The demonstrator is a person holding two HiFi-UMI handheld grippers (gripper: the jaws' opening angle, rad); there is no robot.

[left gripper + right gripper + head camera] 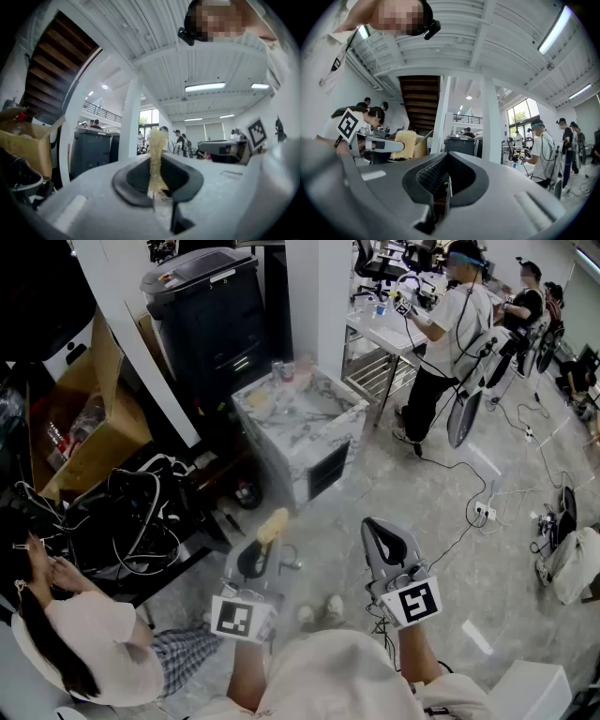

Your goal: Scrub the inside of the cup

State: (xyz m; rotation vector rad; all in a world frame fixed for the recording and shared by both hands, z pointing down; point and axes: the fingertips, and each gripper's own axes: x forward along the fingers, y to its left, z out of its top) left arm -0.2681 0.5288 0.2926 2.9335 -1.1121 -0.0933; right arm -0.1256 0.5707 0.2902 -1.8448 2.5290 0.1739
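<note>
Pinching a yellow sponge upright between its jaws, the left gripper is hovering over the floor in the head view. The right gripper is hanging just beside it. A small cup-like container is standing on the marble table, well ahead of both.

In the left gripper view, the pads are squeezing the sponge.

In the right gripper view, the right gripper is pressing its jaws together on nothing.
</note>
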